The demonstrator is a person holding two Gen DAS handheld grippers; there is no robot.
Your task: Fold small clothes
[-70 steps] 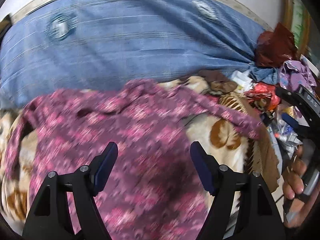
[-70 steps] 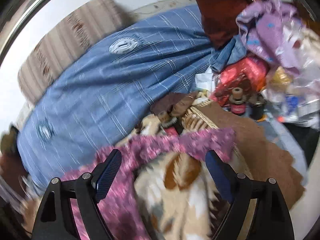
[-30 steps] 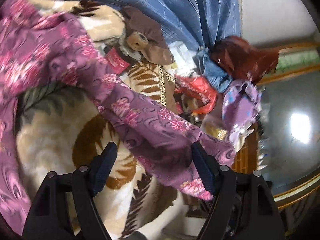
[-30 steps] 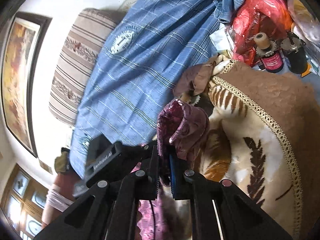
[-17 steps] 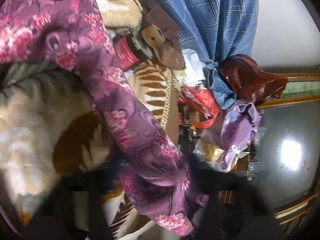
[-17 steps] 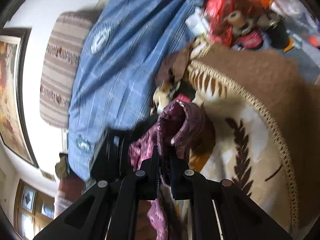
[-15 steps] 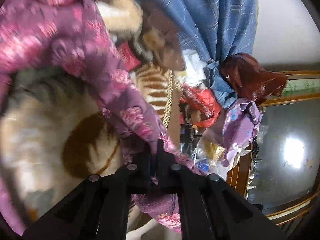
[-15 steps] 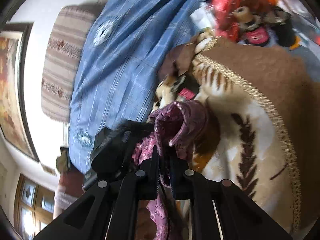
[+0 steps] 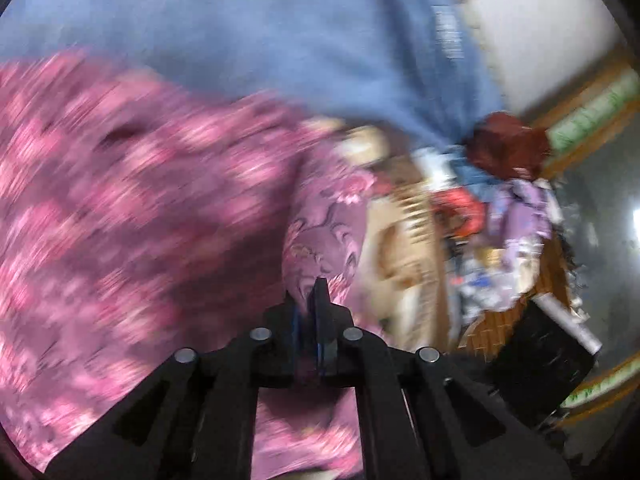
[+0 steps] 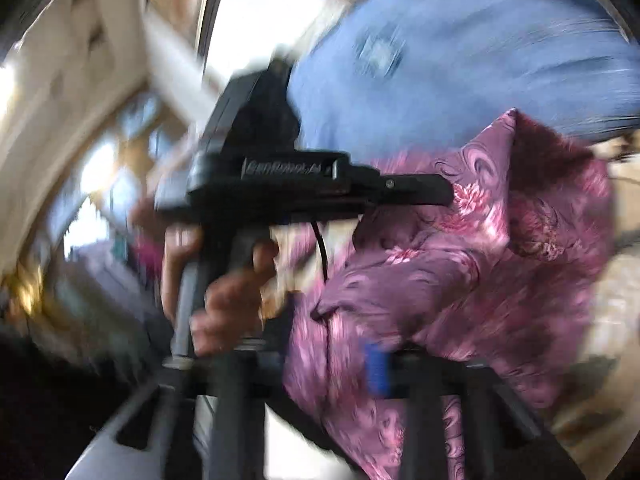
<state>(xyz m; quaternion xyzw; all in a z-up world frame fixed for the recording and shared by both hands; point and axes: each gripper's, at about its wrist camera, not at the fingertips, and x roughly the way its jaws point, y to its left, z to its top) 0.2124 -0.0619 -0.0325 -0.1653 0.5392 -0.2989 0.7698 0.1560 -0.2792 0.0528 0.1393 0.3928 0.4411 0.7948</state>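
Observation:
The purple floral garment (image 9: 132, 216) spreads blurred over the left of the left wrist view. My left gripper (image 9: 310, 292) is shut on a fold of it, which rises between the pads. In the right wrist view the same garment (image 10: 500, 264) is bunched at the right, and the left gripper (image 10: 446, 196) reaches in from the left with a hand (image 10: 228, 300) on its handle, its tip at the cloth. My right gripper (image 10: 308, 364) is blurred and its jaws are opening. One blue pad (image 10: 376, 368) shows, with cloth lying between the fingers.
A blue striped sheet (image 9: 260, 40) lies behind the garment. The tan patterned blanket (image 9: 404, 256) is underneath. To the right sits a heap of clutter: a dark red cloth (image 9: 504, 144), a red bag (image 9: 460, 208) and a lilac cloth (image 9: 520, 216). Everything is motion-blurred.
The left gripper closed on the garment's end and swung it across toward the blue sheet. The right gripper's jaws, shut on a fold before, have parted. Both views swept fast.

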